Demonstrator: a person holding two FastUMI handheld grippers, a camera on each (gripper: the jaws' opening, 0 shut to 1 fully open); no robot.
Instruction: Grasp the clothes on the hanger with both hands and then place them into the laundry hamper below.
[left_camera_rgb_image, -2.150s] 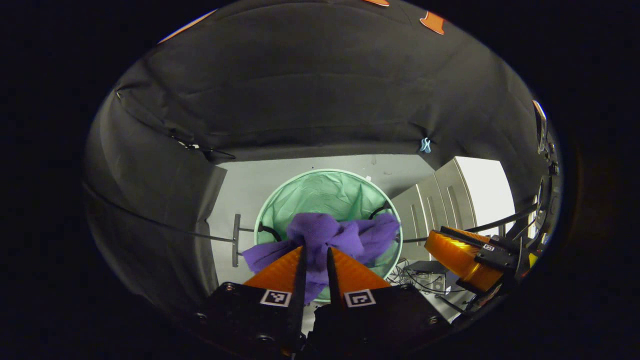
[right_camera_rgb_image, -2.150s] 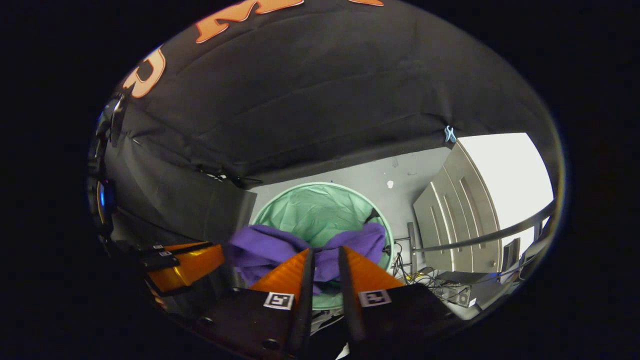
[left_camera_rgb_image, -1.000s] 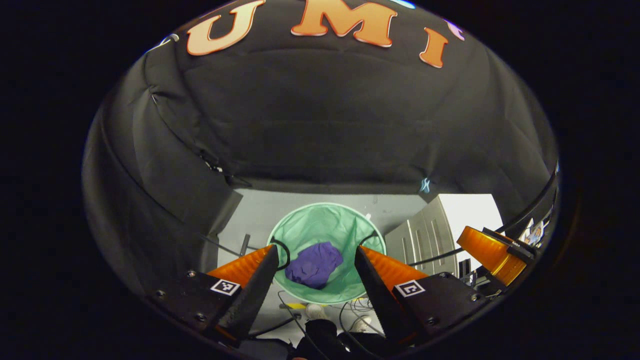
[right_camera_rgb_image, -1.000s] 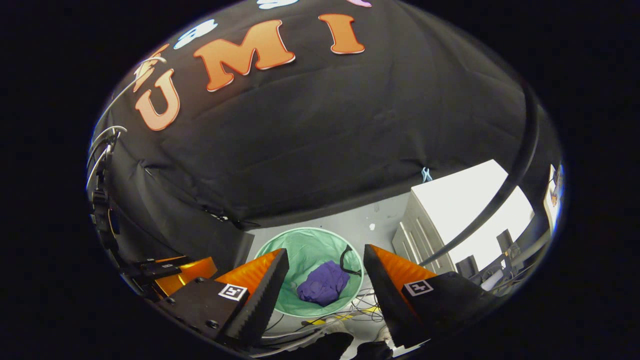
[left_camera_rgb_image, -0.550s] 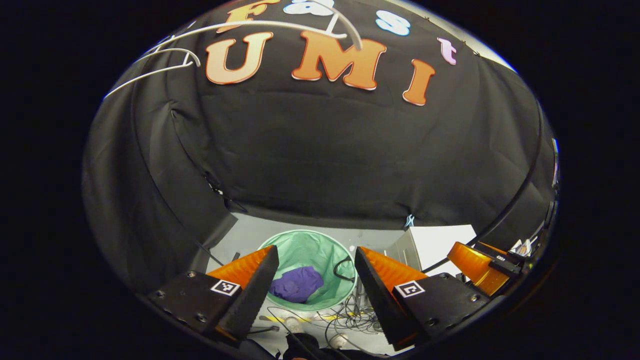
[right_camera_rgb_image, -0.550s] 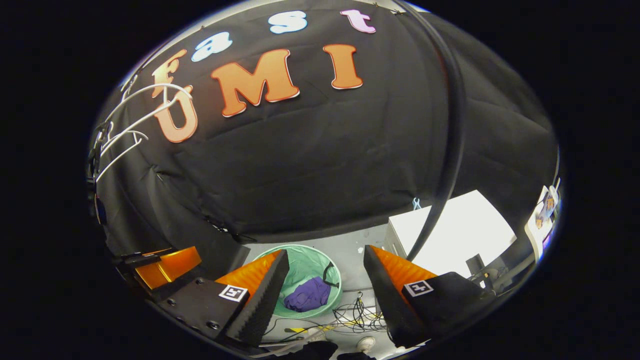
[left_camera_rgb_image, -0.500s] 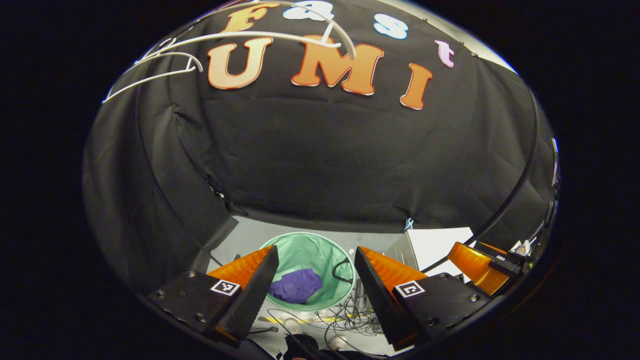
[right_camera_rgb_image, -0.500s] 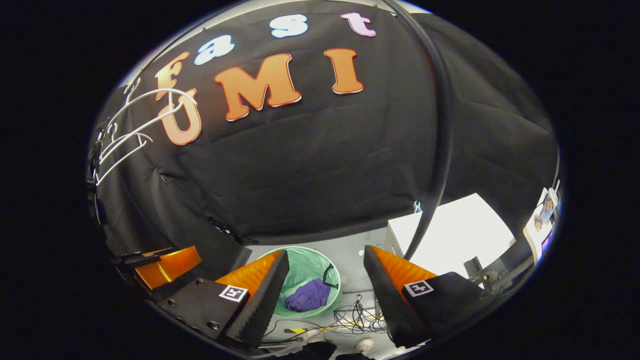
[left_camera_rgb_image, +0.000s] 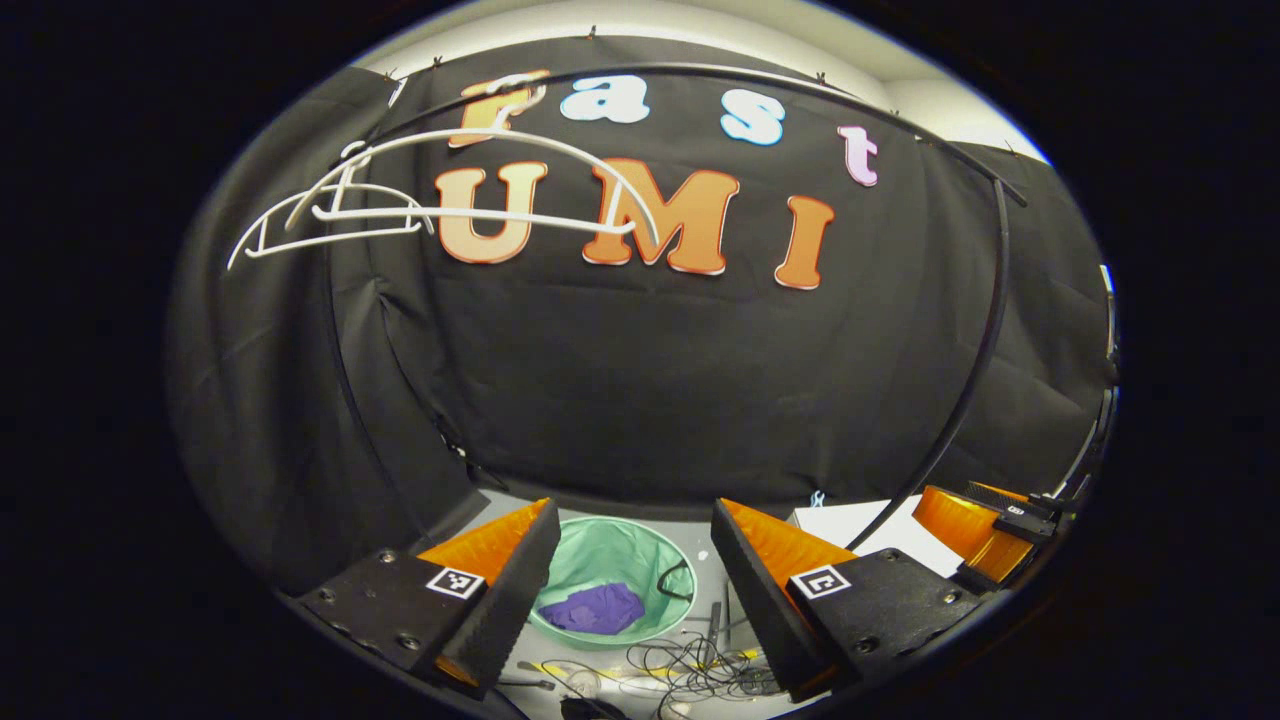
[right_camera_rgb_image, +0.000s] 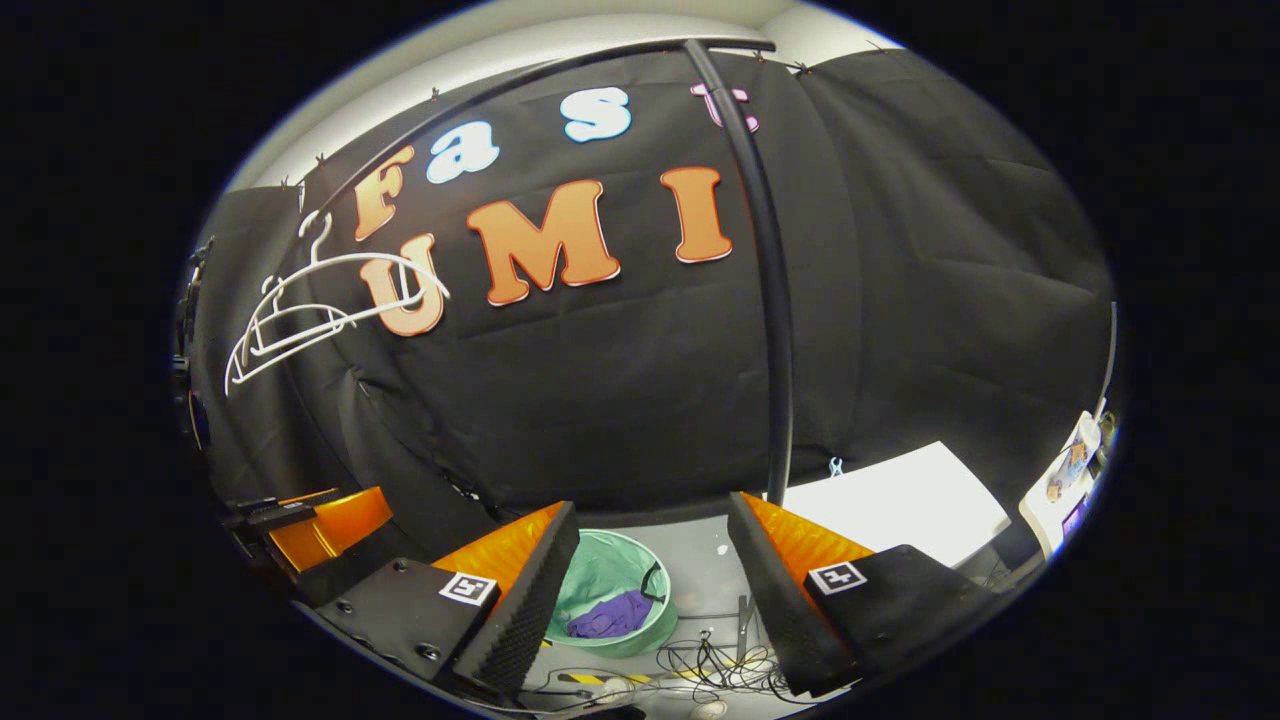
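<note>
White hangers (left_camera_rgb_image: 400, 205) are seen bare on the rail; below, purple clothes (left_camera_rgb_image: 597, 607) lie inside the green hamper (left_camera_rgb_image: 610, 545), framed by the left gripper (left_camera_rgb_image: 625, 570) and right gripper (right_camera_rgb_image: 650, 570), both spread wide, empty. Floor cables (left_camera_rgb_image: 690, 665) could be snagged.

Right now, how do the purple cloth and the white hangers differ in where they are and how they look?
The purple cloth lies crumpled low in the green hamper; the white hangers hang high on the black rail. The cloth is soft and bunched; the hangers are thin, rigid and bare. Neither is held: the left tool and the right tool are open.
</note>
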